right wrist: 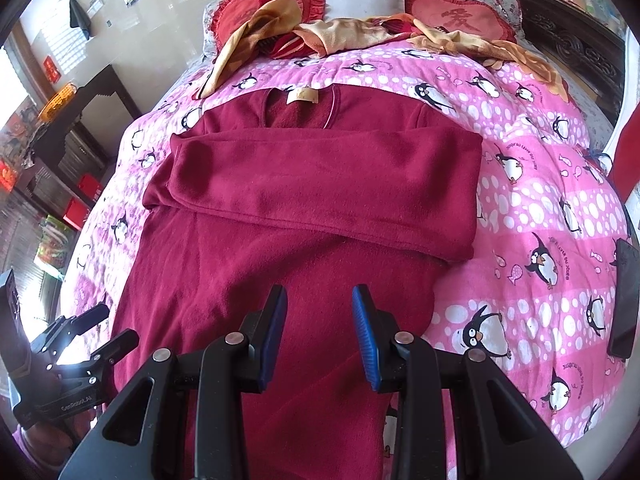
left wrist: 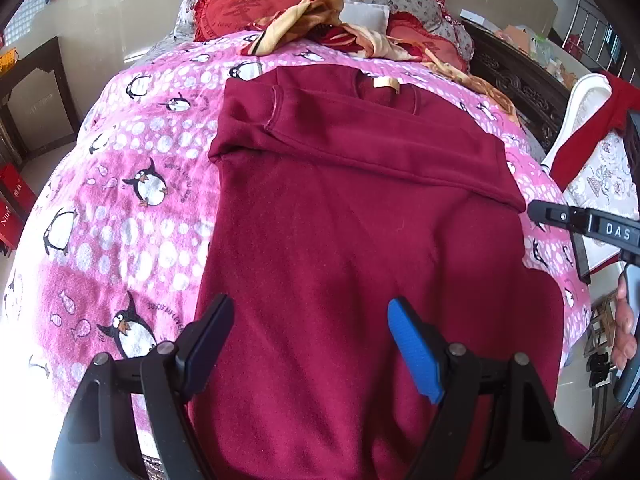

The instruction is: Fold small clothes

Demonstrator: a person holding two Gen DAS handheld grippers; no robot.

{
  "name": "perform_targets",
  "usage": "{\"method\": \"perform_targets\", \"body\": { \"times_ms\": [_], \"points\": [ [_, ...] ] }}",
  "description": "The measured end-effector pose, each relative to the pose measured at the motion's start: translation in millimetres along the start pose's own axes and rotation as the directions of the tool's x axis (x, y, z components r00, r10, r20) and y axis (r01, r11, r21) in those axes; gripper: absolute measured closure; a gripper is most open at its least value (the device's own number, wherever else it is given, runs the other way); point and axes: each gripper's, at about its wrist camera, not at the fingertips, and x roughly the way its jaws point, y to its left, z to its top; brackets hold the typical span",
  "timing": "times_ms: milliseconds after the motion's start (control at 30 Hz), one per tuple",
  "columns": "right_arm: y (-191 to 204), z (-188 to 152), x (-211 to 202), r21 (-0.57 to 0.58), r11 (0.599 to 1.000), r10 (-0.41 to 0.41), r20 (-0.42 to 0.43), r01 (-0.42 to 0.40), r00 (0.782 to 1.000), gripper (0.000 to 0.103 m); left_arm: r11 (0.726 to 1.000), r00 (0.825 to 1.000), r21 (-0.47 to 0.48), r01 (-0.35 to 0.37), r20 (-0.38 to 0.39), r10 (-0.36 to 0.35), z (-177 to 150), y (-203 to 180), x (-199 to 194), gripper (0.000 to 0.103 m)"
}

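Observation:
A maroon sweater [left wrist: 340,208] [right wrist: 288,200] lies flat on the pink penguin blanket [left wrist: 120,184] [right wrist: 540,200]. Its collar and beige label [right wrist: 302,96] face the pillows, and a sleeve is folded across the chest. My left gripper [left wrist: 308,308] hovers open and wide over the sweater's lower left part, with nothing between its fingers. In the right wrist view the left gripper [right wrist: 110,326] sits at the sweater's left edge. My right gripper [right wrist: 320,294] hangs over the lower middle of the sweater, its jaws a small gap apart and holding nothing. Its tip [left wrist: 544,212] shows beside the sweater's right edge.
Red heart-shaped pillows [right wrist: 460,16] and a crumpled yellow-and-red cloth [right wrist: 340,32] lie at the head of the bed. A black phone [right wrist: 624,300] rests on the blanket at right. A white chair with a red cloth [left wrist: 580,120] stands beside the bed, and a dark cabinet [right wrist: 92,92] stands at left.

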Motion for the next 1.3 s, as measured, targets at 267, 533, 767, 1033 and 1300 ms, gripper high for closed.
{"method": "perform_targets", "body": {
  "times_ms": [267,533,767,1033,1300],
  "points": [
    [2,-15,-6,-0.040,0.998,0.041,-0.042,-0.043,0.998,0.084,1.000,1.000,0.022,-0.019,0.002,0.019,-9,0,-11,0.020],
    [-18,-68,-23,-0.074,0.986,0.135,-0.159,-0.148,0.978,0.077,1.000,0.999,0.000,0.002,-0.050,-0.002,-38,36,-35,0.020],
    [-34,-131,-31,-0.091,0.978,0.159,-0.245,-0.186,0.956,0.072,0.996,0.993,-0.085,-0.015,-0.116,0.005,-71,68,-46,0.020],
    [-41,-163,-31,-0.056,0.970,0.215,-0.251,-0.236,0.944,0.071,0.997,0.985,-0.068,-0.027,-0.171,0.015,-99,74,-46,0.020],
    [-42,-160,-28,-0.033,0.970,0.226,-0.231,-0.240,0.946,0.071,0.999,0.979,-0.049,-0.021,-0.203,0.010,-110,73,-32,0.020]
  ]
}}
